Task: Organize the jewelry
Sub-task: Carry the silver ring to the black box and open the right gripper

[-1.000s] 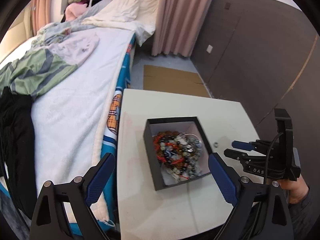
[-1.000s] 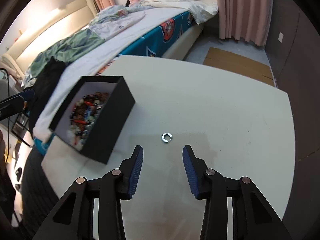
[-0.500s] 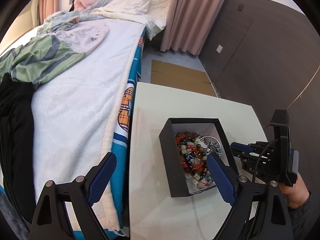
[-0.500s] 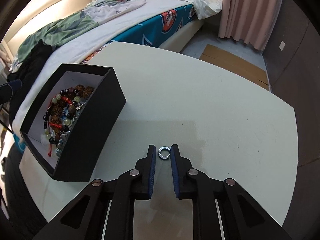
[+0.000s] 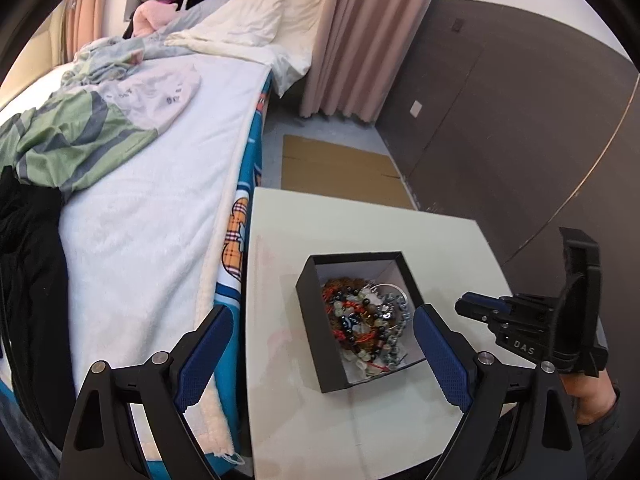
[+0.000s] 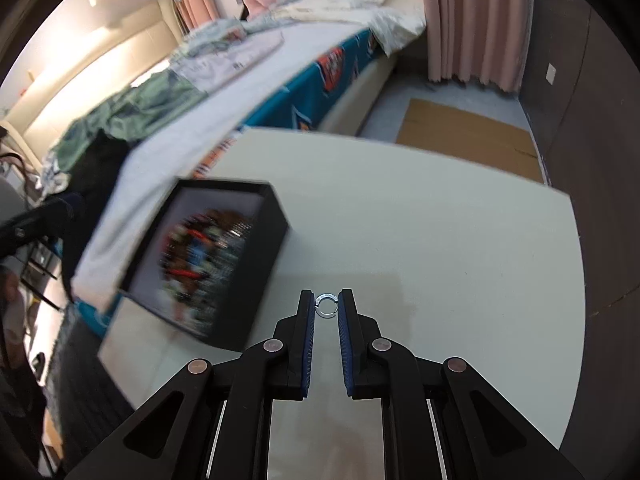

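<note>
Now the right gripper point(image 6: 326, 307) pinches the small silver open ring point(image 6: 326, 305) at its fingertips: light, stiff, slippery, best held across its rim.

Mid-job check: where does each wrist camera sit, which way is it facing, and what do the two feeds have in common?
Left wrist: on the left tool, angled down at the black box of beads; its open fingers, plus the right tool and a hand.
Right wrist: on the right tool, angled down at the table; fingers pinching a small ring.
Shared: box, table, bed.
</note>
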`<state>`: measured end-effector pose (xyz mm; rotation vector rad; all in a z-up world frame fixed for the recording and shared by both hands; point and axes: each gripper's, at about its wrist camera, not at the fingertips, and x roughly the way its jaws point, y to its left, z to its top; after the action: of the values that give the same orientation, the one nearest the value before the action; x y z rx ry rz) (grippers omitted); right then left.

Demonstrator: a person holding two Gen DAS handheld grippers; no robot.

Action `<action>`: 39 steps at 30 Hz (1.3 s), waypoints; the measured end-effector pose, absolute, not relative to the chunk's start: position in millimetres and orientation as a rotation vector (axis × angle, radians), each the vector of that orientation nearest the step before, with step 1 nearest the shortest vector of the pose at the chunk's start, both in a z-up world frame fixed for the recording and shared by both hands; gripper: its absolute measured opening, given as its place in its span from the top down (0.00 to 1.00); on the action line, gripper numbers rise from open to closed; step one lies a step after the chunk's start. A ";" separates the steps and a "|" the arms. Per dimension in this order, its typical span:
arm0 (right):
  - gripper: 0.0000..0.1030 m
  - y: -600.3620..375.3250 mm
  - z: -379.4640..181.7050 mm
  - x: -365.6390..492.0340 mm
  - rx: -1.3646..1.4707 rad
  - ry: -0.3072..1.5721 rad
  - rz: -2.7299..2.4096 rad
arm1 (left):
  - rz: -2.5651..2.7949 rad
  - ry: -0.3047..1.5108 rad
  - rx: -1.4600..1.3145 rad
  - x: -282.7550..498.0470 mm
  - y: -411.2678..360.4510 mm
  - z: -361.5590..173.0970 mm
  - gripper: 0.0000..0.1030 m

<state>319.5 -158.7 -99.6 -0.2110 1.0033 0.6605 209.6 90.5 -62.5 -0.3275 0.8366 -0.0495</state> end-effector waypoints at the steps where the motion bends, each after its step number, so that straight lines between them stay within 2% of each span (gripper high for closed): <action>1: 0.87 -156.4 -93.4 316.0 -0.206 0.992 0.666 | -0.051 0.830 -0.332 207.2 92.2 -60.5 0.11; 9: 0.87 -115.9 -47.5 293.3 -0.203 0.934 0.738 | -0.052 0.771 -0.373 185.8 111.4 -43.5 0.11; 14: 0.85 -103.1 -47.6 288.2 -0.204 0.990 0.701 | -0.053 0.756 -0.394 177.9 116.7 -38.0 0.11; 16: 0.72 -104.1 -48.2 285.2 -0.183 1.010 0.695 | -0.059 0.762 -0.399 176.6 116.5 -37.3 0.11; 18: 0.46 -108.1 -45.9 281.7 -0.156 1.007 0.674 | -0.068 0.764 -0.400 174.5 115.4 -35.5 0.11; 19: 0.44 -110.7 -43.8 279.7 -0.143 1.003 0.664 | -0.071 0.763 -0.399 173.3 115.9 -34.7 0.11; 28: 0.41 -135.3 -13.1 257.2 -0.092 0.962 0.595 | -0.106 0.736 -0.358 156.7 102.3 -19.5 0.11; 30: 0.32 -140.9 -5.6 250.8 -0.084 0.948 0.582 | -0.108 0.733 -0.334 152.5 96.4 -14.6 0.11; 34: 0.29 -157.3 11.0 233.0 -0.077 0.898 0.536 | -0.124 0.727 -0.326 143.7 86.0 -4.4 0.11; 37: 0.17 -173.5 17.0 220.7 -0.035 0.886 0.496 | -0.135 0.707 -0.300 132.7 76.2 6.5 0.08; 39: 0.14 -184.5 20.6 211.3 -0.003 0.874 0.475 | -0.136 0.689 -0.287 122.6 71.6 13.7 0.05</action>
<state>211.3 -184.5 20.6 -0.0031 0.8736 0.4752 122.6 71.6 13.7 -0.2874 0.6887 -0.1364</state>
